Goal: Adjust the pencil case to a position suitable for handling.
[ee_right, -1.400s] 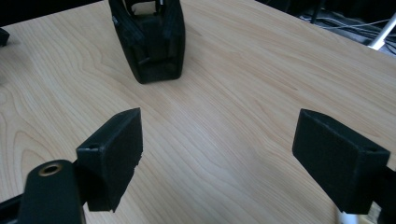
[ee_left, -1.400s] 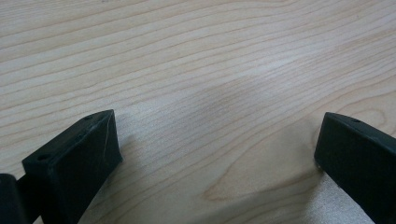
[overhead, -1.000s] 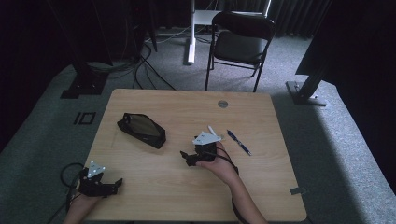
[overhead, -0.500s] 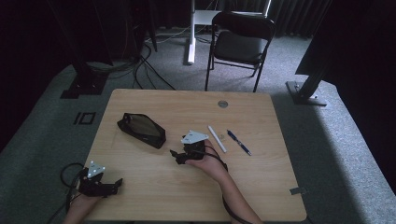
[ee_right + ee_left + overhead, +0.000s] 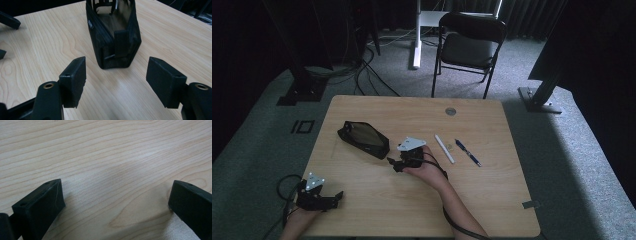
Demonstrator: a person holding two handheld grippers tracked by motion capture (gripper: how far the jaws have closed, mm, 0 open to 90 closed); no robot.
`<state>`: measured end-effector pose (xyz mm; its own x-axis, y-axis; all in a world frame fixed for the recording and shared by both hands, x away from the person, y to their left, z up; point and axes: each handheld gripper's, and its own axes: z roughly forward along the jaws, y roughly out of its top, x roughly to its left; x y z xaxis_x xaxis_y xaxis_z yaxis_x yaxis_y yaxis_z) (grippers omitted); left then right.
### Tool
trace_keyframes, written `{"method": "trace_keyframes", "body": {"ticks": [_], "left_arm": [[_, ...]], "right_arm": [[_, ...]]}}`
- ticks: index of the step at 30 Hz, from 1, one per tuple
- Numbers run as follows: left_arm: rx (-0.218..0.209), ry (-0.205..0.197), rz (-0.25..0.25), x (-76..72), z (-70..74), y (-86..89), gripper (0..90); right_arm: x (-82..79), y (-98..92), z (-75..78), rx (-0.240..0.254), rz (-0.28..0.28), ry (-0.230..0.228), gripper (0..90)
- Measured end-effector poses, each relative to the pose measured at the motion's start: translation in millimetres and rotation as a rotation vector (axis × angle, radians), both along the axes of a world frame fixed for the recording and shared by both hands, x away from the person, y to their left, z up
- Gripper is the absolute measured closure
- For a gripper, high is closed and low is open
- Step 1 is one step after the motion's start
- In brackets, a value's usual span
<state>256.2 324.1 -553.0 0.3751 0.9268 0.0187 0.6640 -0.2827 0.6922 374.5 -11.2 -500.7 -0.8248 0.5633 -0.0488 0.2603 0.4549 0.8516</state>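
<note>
A black mesh pouch (image 5: 363,139) lies left of the table's middle; in the right gripper view its near end (image 5: 113,35) stands just ahead of the jaws. My right gripper (image 5: 393,164) (image 5: 116,75) points left at that end. Its jaws are open with nothing between them and have just been closing. A white pen (image 5: 444,148) and a blue pen (image 5: 468,152) lie to its right. My left gripper (image 5: 337,196) (image 5: 116,197) rests at the table's near left corner, open over bare wood.
The wooden table (image 5: 492,200) has a round metal grommet (image 5: 450,111) near its far edge. A folding chair (image 5: 472,45) stands beyond the table, with cables and stand feet on the carpet. The left gripper's jaw tips (image 5: 8,21) appear far off in the right gripper view.
My right gripper has moved left, away from the pens and up to the pouch's end. The white pen now lies uncovered. The left gripper has stayed put.
</note>
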Motion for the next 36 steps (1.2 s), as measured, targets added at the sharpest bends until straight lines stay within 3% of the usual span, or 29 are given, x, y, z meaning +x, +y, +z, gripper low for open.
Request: {"method": "trace_keyframes", "body": {"ticks": [4, 12, 17, 24, 36], "left_arm": [[0.0, 0.0, 0.0, 0.0, 0.0, 0.0, 0.4], [0.0, 0.0, 0.0, 0.0, 0.0, 0.0, 0.3], [0.0, 0.0, 0.0, 0.0, 0.0, 0.0, 0.3], [0.0, 0.0, 0.0, 0.0, 0.0, 0.0, 0.3], [0.0, 0.0, 0.001, 0.0, 0.0, 0.0, 0.3]], "right_arm": [[3.5, 7.3, -1.3, -0.011, 0.014, 0.012, 34.8], [10.7, 16.1, 0.8, 0.018, -0.003, 0.02, 42.9], [15.6, 22.0, 2.0, 0.0, -0.014, -0.002, 43.9], [21.6, 27.1, -1.8, -0.003, -0.019, 0.027, 48.1], [29.5, 35.9, -2.0, -0.016, -0.025, 0.026, 55.9]]}}
